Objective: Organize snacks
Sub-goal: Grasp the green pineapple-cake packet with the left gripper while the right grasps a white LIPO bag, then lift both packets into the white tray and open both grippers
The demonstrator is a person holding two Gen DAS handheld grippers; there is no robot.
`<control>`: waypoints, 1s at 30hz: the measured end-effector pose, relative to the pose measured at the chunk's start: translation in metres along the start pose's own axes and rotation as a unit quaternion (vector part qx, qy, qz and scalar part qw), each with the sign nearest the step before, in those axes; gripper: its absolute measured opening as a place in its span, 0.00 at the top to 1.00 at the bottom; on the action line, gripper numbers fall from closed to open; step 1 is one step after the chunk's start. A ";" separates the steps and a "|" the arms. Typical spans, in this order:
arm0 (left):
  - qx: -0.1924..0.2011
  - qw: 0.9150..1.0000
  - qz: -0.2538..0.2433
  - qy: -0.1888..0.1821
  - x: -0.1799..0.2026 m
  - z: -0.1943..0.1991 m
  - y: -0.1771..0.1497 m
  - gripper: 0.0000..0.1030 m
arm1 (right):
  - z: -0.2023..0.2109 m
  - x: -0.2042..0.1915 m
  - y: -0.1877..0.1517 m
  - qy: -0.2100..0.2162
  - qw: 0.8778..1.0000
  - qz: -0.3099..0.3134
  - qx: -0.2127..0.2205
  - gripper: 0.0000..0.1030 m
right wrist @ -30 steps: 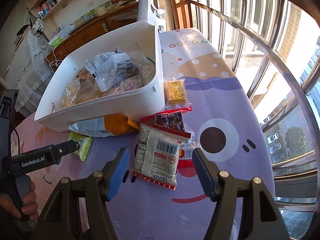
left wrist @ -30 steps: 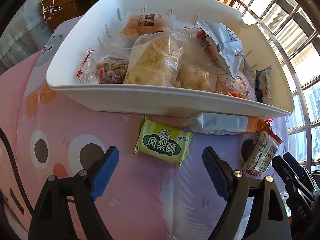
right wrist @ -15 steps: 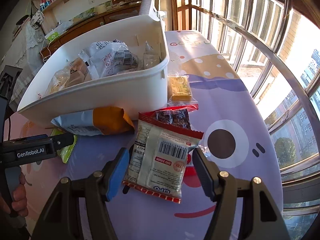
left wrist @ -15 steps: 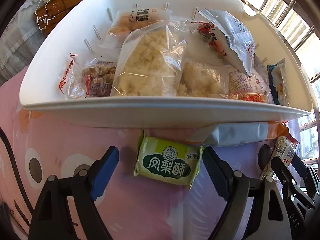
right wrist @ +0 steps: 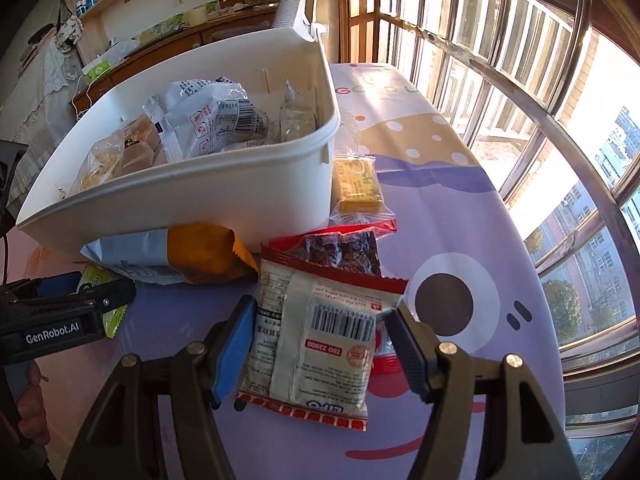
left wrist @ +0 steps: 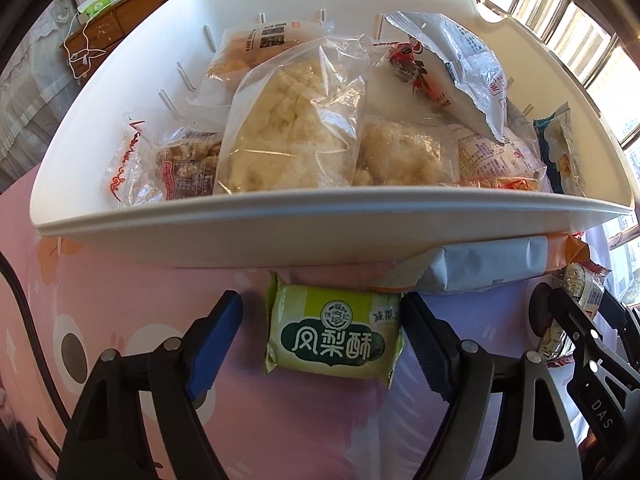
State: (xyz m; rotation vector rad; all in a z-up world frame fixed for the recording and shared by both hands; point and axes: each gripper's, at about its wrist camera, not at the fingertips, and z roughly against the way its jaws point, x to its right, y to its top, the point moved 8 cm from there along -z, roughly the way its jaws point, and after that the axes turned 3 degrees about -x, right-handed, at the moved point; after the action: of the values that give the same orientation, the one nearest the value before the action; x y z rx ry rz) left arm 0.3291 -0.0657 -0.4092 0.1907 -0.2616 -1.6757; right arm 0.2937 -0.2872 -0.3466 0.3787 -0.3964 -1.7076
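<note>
A white bin (left wrist: 240, 236) (right wrist: 224, 196) holds several snack packets. My left gripper (left wrist: 322, 334) is open, its fingers either side of a green pineapple-cake packet (left wrist: 334, 330) lying on the cloth just before the bin. My right gripper (right wrist: 322, 340) is open around a white and red snack packet (right wrist: 320, 340) lying flat on the cloth. A grey and orange packet (right wrist: 168, 258) (left wrist: 480, 266) lies against the bin's near wall. The left gripper (right wrist: 60, 312) also shows in the right wrist view, at the far left.
A dark snack in a red packet (right wrist: 340, 250) and a yellow clear-wrapped snack (right wrist: 358, 186) lie right of the bin. The table has a pink and purple cartoon cloth (right wrist: 460, 240). Window bars (right wrist: 520, 80) stand at right, wooden cabinets (right wrist: 160, 48) behind.
Both grippers have moved forward and down. The green packet now sits between the left fingers, and the white and red packet between the right fingers. Both stay open.
</note>
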 end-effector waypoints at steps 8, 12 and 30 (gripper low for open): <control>0.017 1.000 -0.014 -0.002 0.001 0.004 0.008 0.45 | 0.000 0.001 -0.001 -0.002 1.000 0.010 -0.005 0.41; 0.018 1.000 -0.005 -0.004 -0.003 0.001 0.016 0.50 | 0.002 0.000 -0.002 0.002 1.000 0.014 -0.006 0.45; 0.003 1.000 0.009 -0.007 -0.021 0.015 -0.025 0.52 | 0.014 -0.011 -0.017 0.032 0.998 0.031 -0.036 0.52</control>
State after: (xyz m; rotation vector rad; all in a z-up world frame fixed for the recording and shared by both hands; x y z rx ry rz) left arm 0.3034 -0.0411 -0.4024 0.1804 -0.2789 -1.6593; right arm 0.2742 -0.2729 -0.3418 0.3647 -0.2954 -1.6409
